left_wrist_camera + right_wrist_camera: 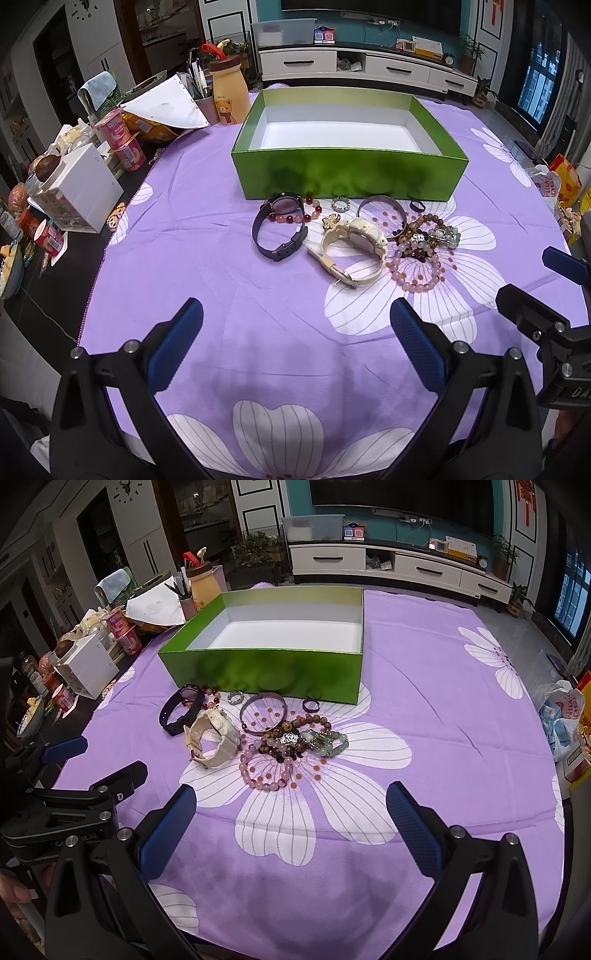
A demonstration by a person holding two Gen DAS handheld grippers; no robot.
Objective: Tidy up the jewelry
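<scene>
The jewelry lies in a loose cluster on the purple flowered cloth [229,302] that covers the surface, just in front of the near wall of the green box [349,173], which stands open with a bare white inside. Closest to that wall are a small silver ring [340,204], a metal bangle [382,210] and a small dark ring [417,205]. Toward the box's left end a black watch [279,229] lies on its side, with a red-and-pink bead bracelet [301,216] touching it. Beside the black watch, farther out from the box, sits a cream watch [352,247] with its strap curled. Off the box's right half a tangle of bead bracelets [295,738] is piled on a white flower print: brown beads, a green bead bracelet [327,743] and a pink bead bracelet [264,771] lying farthest from the box. Nearer the cameras than all of this, the left tongs [295,350] hang above bare cloth, spread wide and holding nothing; the right tongs [291,834] are likewise spread wide and empty, beside them. Left of the box, off the cloth, stand a bear-printed bottle [229,94], yogurt cups [125,142] and a white organizer [86,188].
</scene>
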